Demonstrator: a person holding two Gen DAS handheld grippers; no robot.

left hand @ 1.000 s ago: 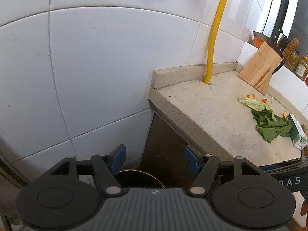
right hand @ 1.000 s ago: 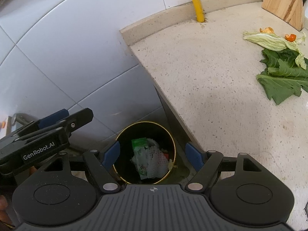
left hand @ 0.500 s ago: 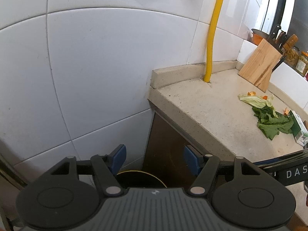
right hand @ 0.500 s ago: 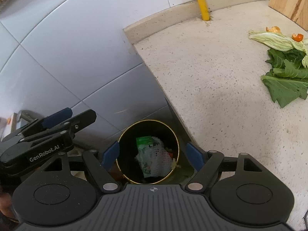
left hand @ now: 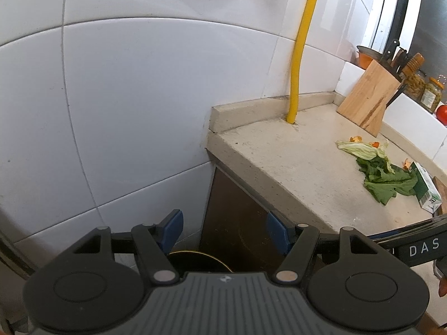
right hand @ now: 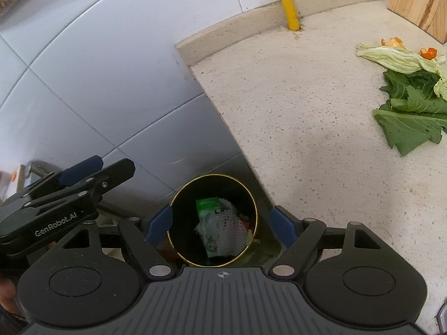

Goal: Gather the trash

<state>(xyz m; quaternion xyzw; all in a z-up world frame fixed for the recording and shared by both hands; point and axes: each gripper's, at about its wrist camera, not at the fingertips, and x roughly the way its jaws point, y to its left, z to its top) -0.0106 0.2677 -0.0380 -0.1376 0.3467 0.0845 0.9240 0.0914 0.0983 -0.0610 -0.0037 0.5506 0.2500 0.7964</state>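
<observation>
**Both grippers poised over the bin, nothing in either**

Little has moved since the earlier frames: the leaves and the carton sit a shade further right in the left wrist view, and the bin a touch higher in the right wrist view.

Left wrist view: the left gripper [left hand: 225, 230] stands partly open, its blue fingertips [left hand: 173, 224] apart with nothing between them and nothing touching them. Behind the gap is the dark cabinet side under the counter [left hand: 279, 162]. Only a sliver of the bin [left hand: 195, 256] shows, the rest hidden behind the gripper body. On the counter, well off to the right, lie green leaves [left hand: 385, 178], a pale leaf [left hand: 357, 149], bits of orange peel [left hand: 356, 139] and a green-and-white carton [left hand: 426, 189] cut off by the frame edge. A knife block [left hand: 368, 97] stands by the back wall near a yellow pipe [left hand: 299, 55]. The right gripper's arm enters at the right edge — its tips are out of sight here.

Right wrist view: the right gripper [right hand: 222, 224] is spread wide and empty, its tips framing the gold-rimmed bin [right hand: 178, 212] below the counter edge [right hand: 307, 139]. Inside lie a white foam net [right hand: 226, 233] and a green packet [right hand: 208, 205]; the smaller scraps beside them are hard to make out. The left gripper [right hand: 92, 170] shows side-on at the left, so its gap cannot be judged here. Leaves [right hand: 408, 122] and peel [right hand: 428, 53] stay on the counter, partly cropped.
</observation>
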